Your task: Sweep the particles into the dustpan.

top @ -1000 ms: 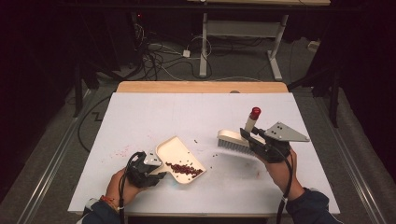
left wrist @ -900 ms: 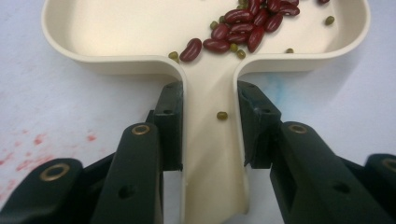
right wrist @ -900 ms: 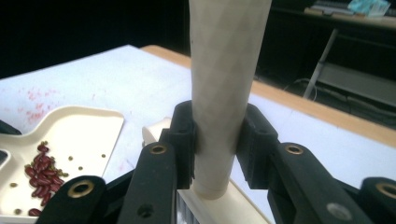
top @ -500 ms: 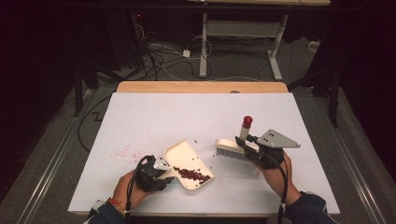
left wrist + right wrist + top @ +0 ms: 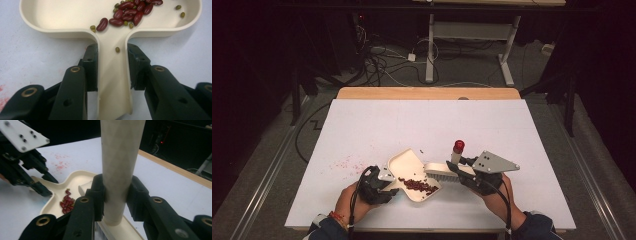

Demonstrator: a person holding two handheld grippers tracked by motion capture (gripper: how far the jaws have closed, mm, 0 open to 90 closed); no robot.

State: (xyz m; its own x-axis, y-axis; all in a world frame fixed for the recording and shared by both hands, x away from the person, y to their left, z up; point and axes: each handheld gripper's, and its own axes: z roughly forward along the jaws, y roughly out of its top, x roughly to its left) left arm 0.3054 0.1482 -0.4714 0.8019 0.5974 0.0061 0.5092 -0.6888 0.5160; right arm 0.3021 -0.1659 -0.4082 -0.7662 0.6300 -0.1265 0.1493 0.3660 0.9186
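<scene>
Left gripper (image 5: 384, 181) is clamped on the dustpan (image 5: 411, 171) handle, jaws pressed to both sides of the cream stem near the table's (image 5: 422, 125) front edge. In the left gripper view the pan (image 5: 110, 30) lies flat on the white surface, a pile of red beans (image 5: 130, 13) sitting at its far side with small green beans (image 5: 117, 49) scattered among them, one down on the handle.

Right gripper (image 5: 467, 172) grips the brush (image 5: 446, 170) by its upright handle, which ends in a red cap (image 5: 458, 146). The brush head rests just beside the dustpan's right edge, touching or almost touching it. In the right gripper view the jaws squeeze the pale handle (image 5: 120, 170), with the pan and beans (image 5: 66, 201) beyond. Faint red stains (image 5: 343, 162) mark the table left of the dustpan.
</scene>
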